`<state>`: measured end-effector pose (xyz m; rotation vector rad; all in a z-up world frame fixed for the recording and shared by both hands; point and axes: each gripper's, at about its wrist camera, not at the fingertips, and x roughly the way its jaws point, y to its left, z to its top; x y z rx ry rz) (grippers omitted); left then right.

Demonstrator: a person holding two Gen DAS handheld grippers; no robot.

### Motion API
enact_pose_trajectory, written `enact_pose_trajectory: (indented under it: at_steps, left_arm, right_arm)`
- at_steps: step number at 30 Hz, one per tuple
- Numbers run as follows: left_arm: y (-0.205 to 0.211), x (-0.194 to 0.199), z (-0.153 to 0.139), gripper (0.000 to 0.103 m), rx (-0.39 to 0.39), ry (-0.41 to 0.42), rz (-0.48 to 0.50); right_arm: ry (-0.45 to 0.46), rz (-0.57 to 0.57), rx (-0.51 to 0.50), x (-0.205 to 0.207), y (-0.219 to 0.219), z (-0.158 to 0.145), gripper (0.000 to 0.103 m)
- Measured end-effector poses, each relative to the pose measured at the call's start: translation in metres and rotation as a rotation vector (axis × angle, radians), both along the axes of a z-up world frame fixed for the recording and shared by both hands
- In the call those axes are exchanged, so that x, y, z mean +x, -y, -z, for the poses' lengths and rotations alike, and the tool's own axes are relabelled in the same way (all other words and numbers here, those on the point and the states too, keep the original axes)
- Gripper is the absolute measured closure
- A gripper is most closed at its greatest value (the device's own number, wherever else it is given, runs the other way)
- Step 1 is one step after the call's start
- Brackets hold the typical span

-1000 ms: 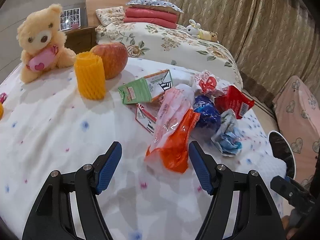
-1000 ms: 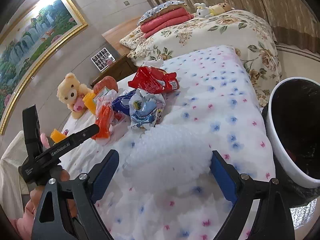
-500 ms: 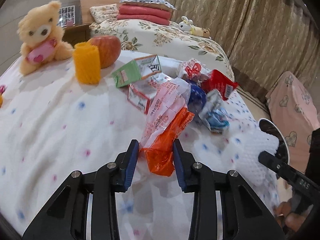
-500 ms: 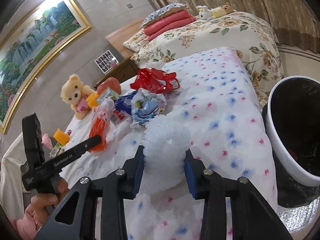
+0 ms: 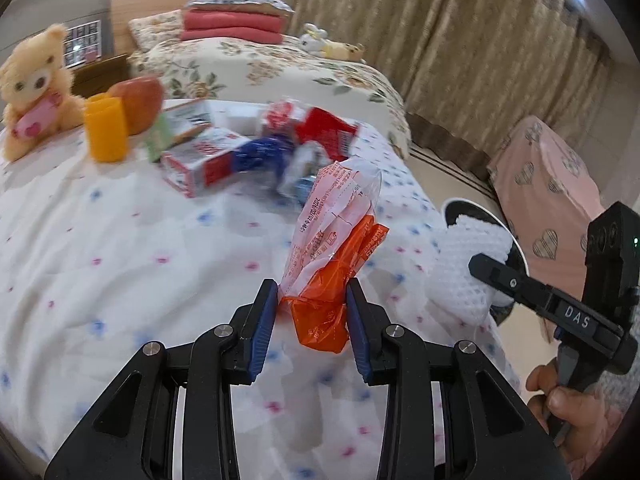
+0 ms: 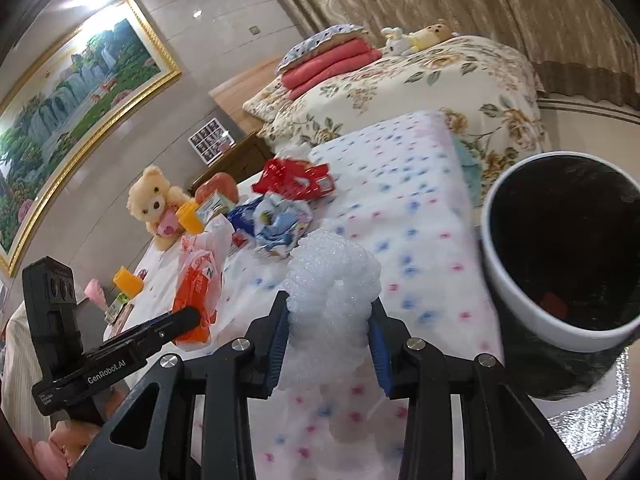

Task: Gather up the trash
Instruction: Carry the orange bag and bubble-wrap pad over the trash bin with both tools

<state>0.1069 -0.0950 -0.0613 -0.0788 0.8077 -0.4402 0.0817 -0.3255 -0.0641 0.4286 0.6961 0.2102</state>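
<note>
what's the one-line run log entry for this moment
left gripper: shut on orange wrapper | right gripper: shut on foam net | bin: beside bed

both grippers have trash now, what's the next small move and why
Probably carry the right gripper with its white foam net over the white-rimmed bin and open it there. The net is pinched between the pads and the bin's dark mouth stands just to its right, off the bed's edge. The left gripper, clamping the orange and clear plastic wrapper, should follow.

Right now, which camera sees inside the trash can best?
The right wrist view: the white trash can shows its whole round opening and dark inside. In the left wrist view, only part of its rim peeks out behind the white foam net.
</note>
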Motion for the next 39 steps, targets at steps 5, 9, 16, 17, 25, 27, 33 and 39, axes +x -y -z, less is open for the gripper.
enact_pose_trajectory:
  at_steps: [5, 9, 16, 17, 25, 27, 33, 39]
  left_arm:
    - [0.025, 0.000, -0.004, 0.070, 0.011, 0.000, 0.050]
    - [0.043, 0.000, -0.006, 0.070, 0.015, 0.004, 0.088]
    - [0.074, -0.001, -0.011, 0.070, 0.017, 0.016, 0.142]
    - [0.078, -0.002, -0.012, 0.070, 0.018, 0.018, 0.150]
    - [0.109, 0.002, -0.014, 0.070, 0.024, 0.019, 0.195]
    - [0.116, 0.005, -0.014, 0.070, 0.029, 0.016, 0.205]
    - [0.141, 0.010, -0.012, 0.070, 0.050, 0.005, 0.247]
    - [0.164, 0.015, -0.012, 0.070, 0.072, 0.009, 0.280]
  right_arm:
    - [0.013, 0.052, -0.006, -0.011, 0.024, -0.005, 0.066]
    - [0.019, 0.095, -0.008, -0.019, 0.046, -0.009, 0.066]
    - [0.027, 0.152, -0.010, -0.029, 0.072, -0.013, 0.066]
    - [0.028, 0.162, -0.011, -0.030, 0.076, -0.013, 0.066]
    - [0.029, 0.215, -0.023, -0.035, 0.104, -0.016, 0.066]
    - [0.028, 0.225, -0.025, -0.036, 0.109, -0.016, 0.066]
    - [0.020, 0.254, -0.027, -0.037, 0.125, -0.012, 0.066]
    - [0.007, 0.272, -0.030, -0.035, 0.137, -0.009, 0.065]
